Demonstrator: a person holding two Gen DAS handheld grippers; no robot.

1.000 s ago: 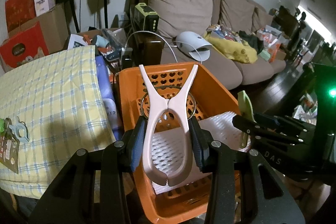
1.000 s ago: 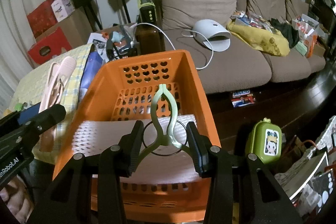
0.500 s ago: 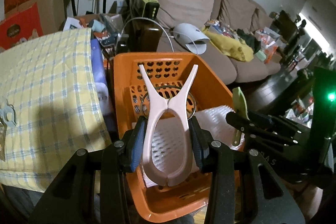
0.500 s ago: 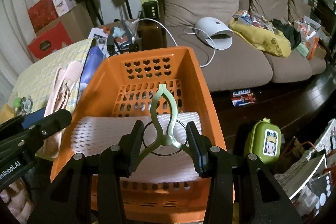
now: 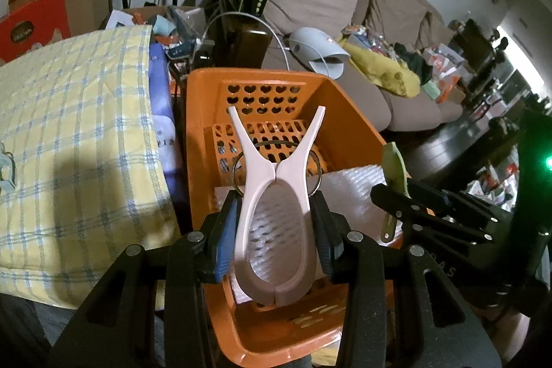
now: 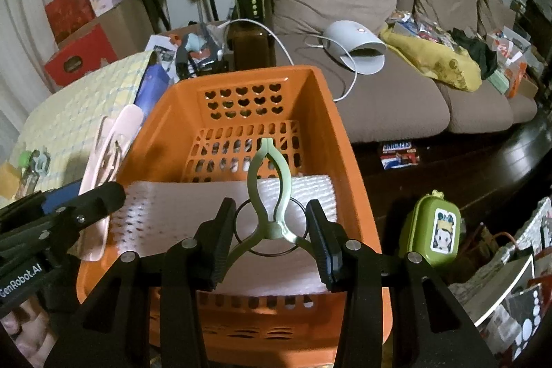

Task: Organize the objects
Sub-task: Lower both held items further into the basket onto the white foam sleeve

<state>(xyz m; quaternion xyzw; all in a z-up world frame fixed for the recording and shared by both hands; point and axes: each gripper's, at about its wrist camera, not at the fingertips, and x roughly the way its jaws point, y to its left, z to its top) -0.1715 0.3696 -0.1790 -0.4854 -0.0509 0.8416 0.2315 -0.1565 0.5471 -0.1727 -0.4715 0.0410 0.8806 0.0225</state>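
Clothespins both held over orange basket (image 5: pixel 348 126): pink clothespin (image 5: pixel 276 212) clamped in left hand-held gripper (image 5: pixel 276 226), w/ yellow checked cloth (image 5: pixel 69 143) at left; green clothespin (image 6: pixel 270 195) pinched in right hand-held gripper (image 6: pixel 272 244), above white mat (image 6: pixel 179 212) inside basket.

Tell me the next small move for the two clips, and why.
Probably open the left hand-held gripper and let the pink clip drop. It is shut on the clip right above the orange basket, over the white liner. The right hand-held gripper holds the green clip over the same basket and could release next.
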